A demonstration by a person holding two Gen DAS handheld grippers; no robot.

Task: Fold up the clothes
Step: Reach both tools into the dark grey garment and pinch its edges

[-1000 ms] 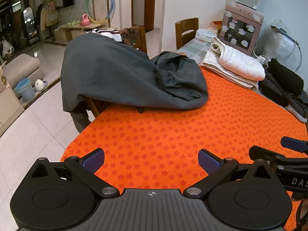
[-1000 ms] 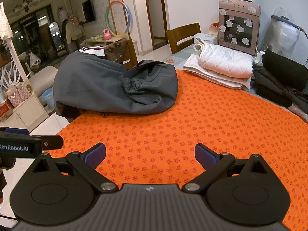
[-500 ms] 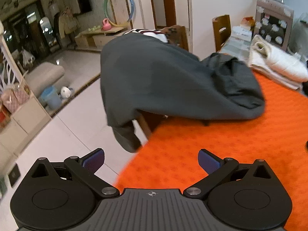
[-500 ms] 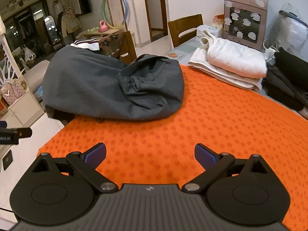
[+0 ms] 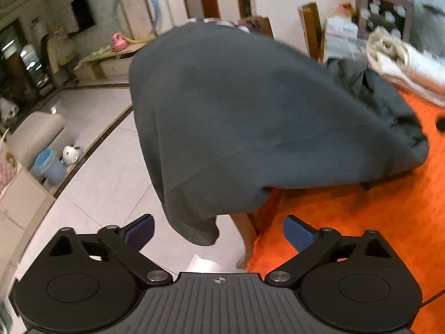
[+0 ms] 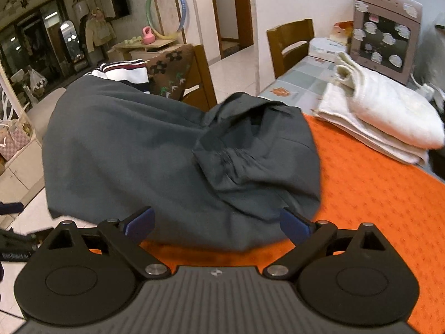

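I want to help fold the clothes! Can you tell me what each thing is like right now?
Left hand-held gripper: open, jaws have just been closing a little, nothing pinched.
Right hand-held gripper: open, holding nothing.
Dark grey garment: unfolded, bunched, part on the table and part hanging over the edge.
White cloths: folded and stacked.
Orange tablecloth: spread flat.
Striped garment: draped behind the grey one.
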